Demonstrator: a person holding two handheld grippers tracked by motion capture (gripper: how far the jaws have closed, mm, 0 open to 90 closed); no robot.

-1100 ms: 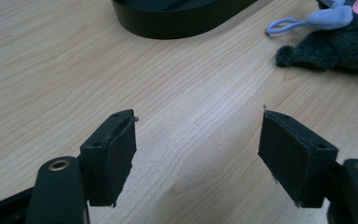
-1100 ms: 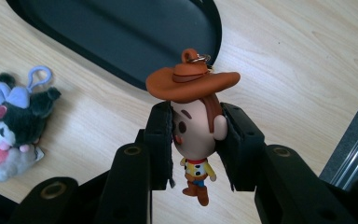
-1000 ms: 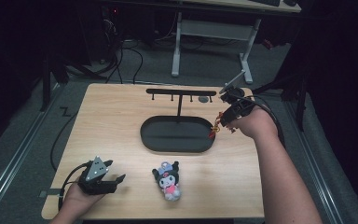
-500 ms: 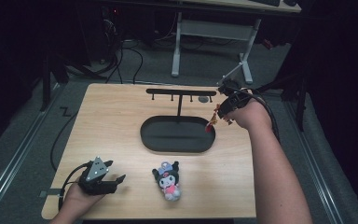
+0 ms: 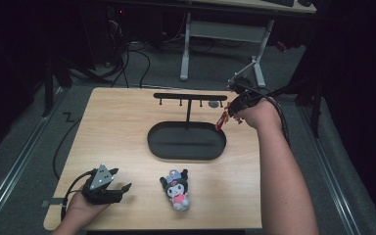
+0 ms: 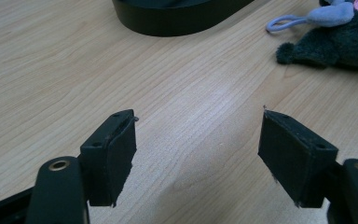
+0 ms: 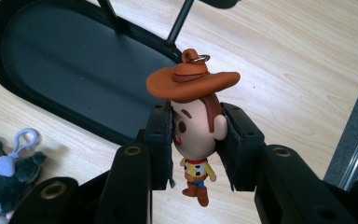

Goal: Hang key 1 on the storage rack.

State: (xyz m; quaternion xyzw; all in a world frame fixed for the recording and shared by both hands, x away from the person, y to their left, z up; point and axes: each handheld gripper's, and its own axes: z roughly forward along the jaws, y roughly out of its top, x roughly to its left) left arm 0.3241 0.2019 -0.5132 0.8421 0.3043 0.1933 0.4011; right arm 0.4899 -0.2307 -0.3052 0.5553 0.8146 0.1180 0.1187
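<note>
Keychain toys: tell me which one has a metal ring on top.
The cowboy figure, clamped in the right gripper. The black plush on the table has a lavender loop.

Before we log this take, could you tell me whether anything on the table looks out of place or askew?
Only the plush keychain lies flat on the table, away from the hook stand. The right gripper grips the cowboy figure keychain by its head.

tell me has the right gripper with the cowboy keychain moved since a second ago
Yes. In the high view the right gripper, shut on the cowboy keychain, has shifted up the picture, away from the black oval tray and closer to the end of the hook rack.
</note>
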